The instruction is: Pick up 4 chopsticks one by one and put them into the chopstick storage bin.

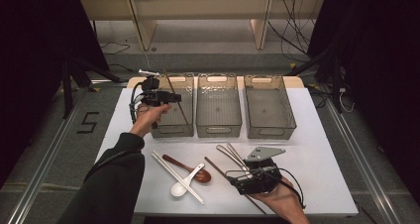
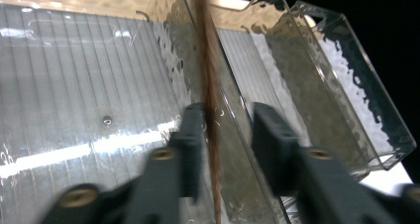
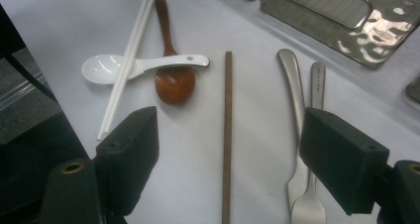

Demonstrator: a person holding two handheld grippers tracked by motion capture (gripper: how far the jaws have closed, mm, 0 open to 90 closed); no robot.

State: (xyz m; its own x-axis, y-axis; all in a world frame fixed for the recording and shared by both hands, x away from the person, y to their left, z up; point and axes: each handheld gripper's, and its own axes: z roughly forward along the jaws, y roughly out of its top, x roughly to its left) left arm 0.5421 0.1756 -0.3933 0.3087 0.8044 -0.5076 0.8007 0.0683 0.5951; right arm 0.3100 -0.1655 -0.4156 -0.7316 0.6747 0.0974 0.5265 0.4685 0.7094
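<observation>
My left gripper (image 1: 171, 97) hovers over the left clear bin (image 1: 171, 131). A brown chopstick (image 1: 177, 97) leans inside that bin. In the left gripper view that chopstick (image 2: 208, 60) runs between the parted jaws of the left gripper (image 2: 228, 120), close to the left pad and free of the right one. Near the table's front edge my right gripper (image 1: 237, 177) stands wide open. In the right gripper view a second brown chopstick (image 3: 228, 135) lies flat on the table, centred between the jaws of the right gripper (image 3: 228, 154) and untouched by them.
A middle bin (image 1: 218, 130) and a right bin (image 1: 270, 132) stand beside the left one. On the white table lie white chopsticks (image 3: 131, 50), a white spoon (image 3: 104, 68), a wooden spoon (image 3: 173, 83), a metal spoon (image 3: 292, 85) and a fork (image 3: 317, 85).
</observation>
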